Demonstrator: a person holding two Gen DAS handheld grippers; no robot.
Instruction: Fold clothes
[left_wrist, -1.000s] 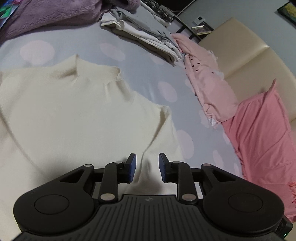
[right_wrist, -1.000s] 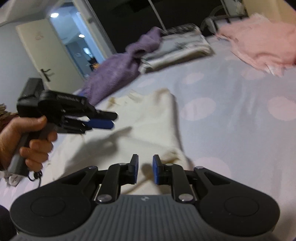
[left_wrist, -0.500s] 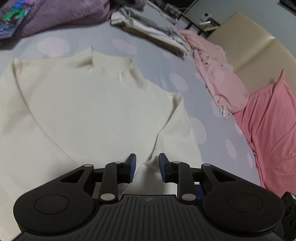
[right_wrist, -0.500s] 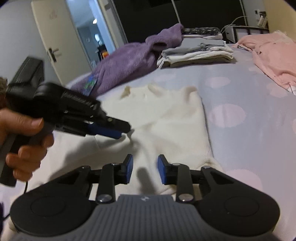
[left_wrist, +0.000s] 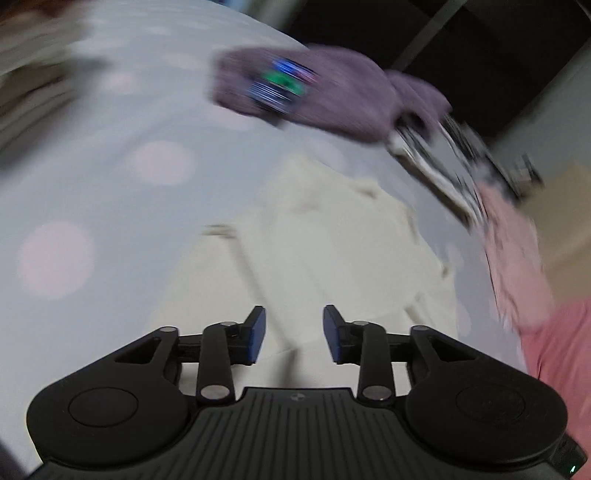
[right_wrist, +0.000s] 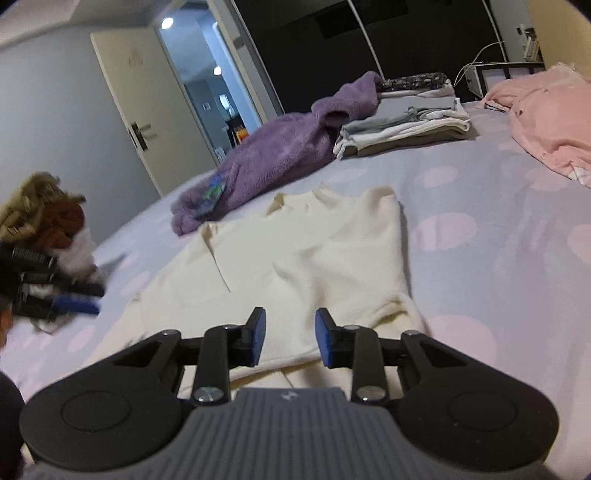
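My cream sweater (right_wrist: 314, 258) lies flat on the bed (right_wrist: 498, 206), collar pointing away from me. My right gripper (right_wrist: 286, 336) hovers over its near hem, part-open and empty. My left gripper (left_wrist: 293, 334), jaws just widened and empty, seems farther off in the blur.

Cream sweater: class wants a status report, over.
Both grippers, left and right, open, empty. Left's jaws just opened wider. Sweater flat on bed, partly folded. Nothing in the way.

No legible text, number or brand is found in either view. A multicoloured printed patch (right_wrist: 213, 192) is seen on the purple fleece garment (right_wrist: 280, 147), but it is too blurred to be read. A small round emblem (left_wrist: 295, 397) is stamped on the left gripper's body, without letters.
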